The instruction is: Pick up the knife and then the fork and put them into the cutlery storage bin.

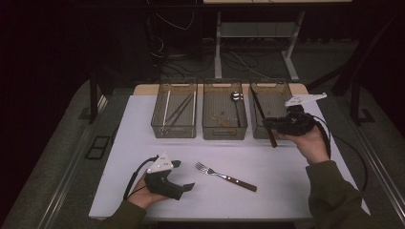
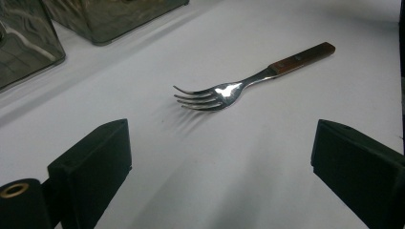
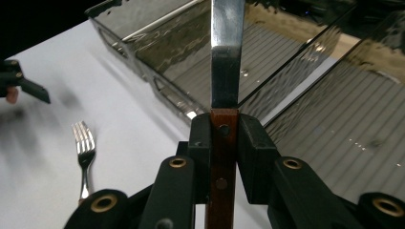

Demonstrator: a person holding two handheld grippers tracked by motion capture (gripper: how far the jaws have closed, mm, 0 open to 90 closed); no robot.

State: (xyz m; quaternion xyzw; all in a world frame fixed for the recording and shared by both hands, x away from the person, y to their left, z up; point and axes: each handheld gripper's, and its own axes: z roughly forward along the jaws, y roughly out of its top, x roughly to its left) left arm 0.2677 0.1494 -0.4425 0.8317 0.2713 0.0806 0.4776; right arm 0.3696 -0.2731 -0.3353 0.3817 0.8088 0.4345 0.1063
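My right gripper (image 1: 268,123) (image 3: 223,131) is shut on the wooden handle of a table knife (image 1: 258,103) (image 3: 227,57). It holds the knife over the front wall of the right-hand clear bin (image 1: 279,90), blade toward the bin. A fork (image 1: 224,175) (image 2: 224,90) (image 3: 85,143) with a wooden handle lies on the white table (image 1: 286,167), tines toward my left gripper. That left gripper (image 1: 184,175) (image 2: 222,143) rests near the front left, open, its jaws wide and nothing between them. The fork lies a short way beyond its tips.
Three clear bins stand in a row at the back of the table. The left bin (image 1: 157,112) holds chopsticks (image 1: 167,107), the middle bin (image 1: 210,129) a spoon (image 1: 236,97). Beyond the table's far edge are desk legs and cables on the floor.
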